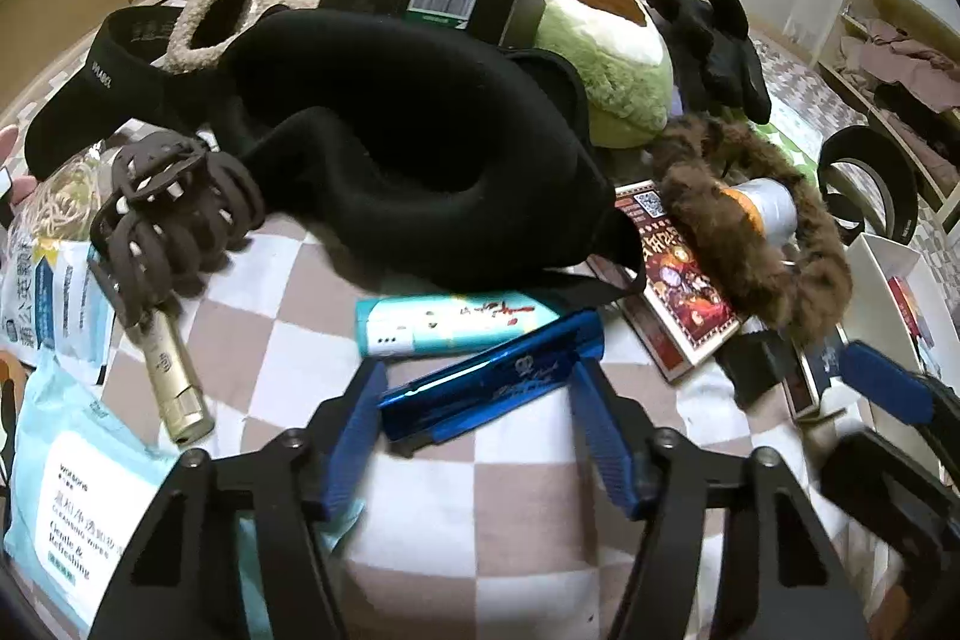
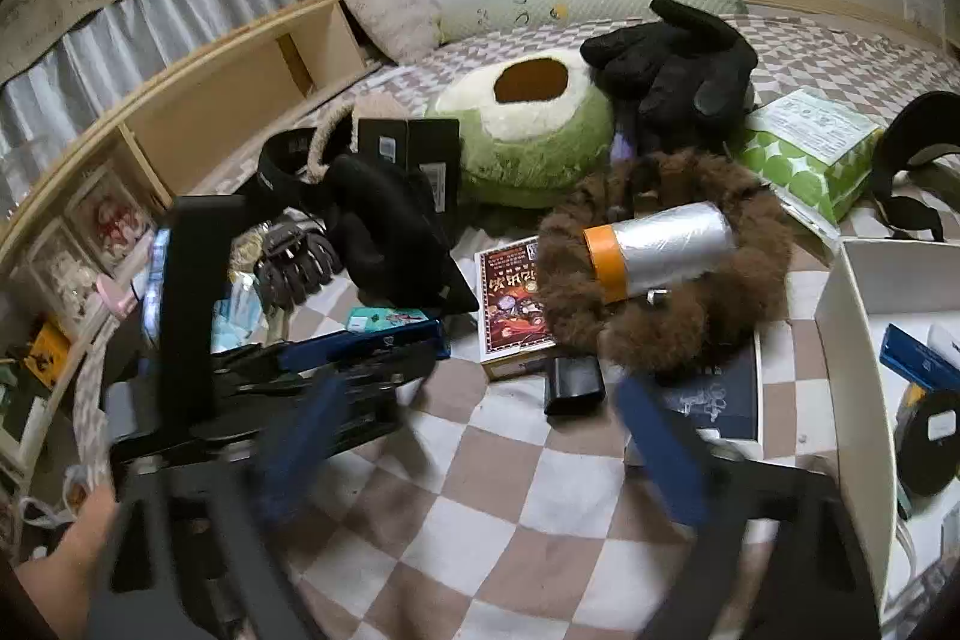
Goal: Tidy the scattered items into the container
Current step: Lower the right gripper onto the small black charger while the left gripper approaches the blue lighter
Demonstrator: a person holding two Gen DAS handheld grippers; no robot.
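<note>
The left hand-held gripper (image 1: 477, 388) is spread wide, its blue fingers set either side of a shiny blue box (image 1: 489, 379) that lies on the checkered bed cover (image 1: 432, 514); no contact can be made out. The right hand-held gripper (image 2: 474, 430) is likewise open and blurred, holding nothing. The white container (image 2: 852, 370) is seen at the right, with several items already inside.

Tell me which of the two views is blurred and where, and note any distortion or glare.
Right wrist view: motion blur smears the right gripper and the left gripper crossing the lower left, while the silver roll stays fairly sharp. Left wrist view: mostly crisp on the left gripper and the blue case, with blur only at the lower right edge. Both: strong fisheye bending and dark corners; no harsh glare.
</note>
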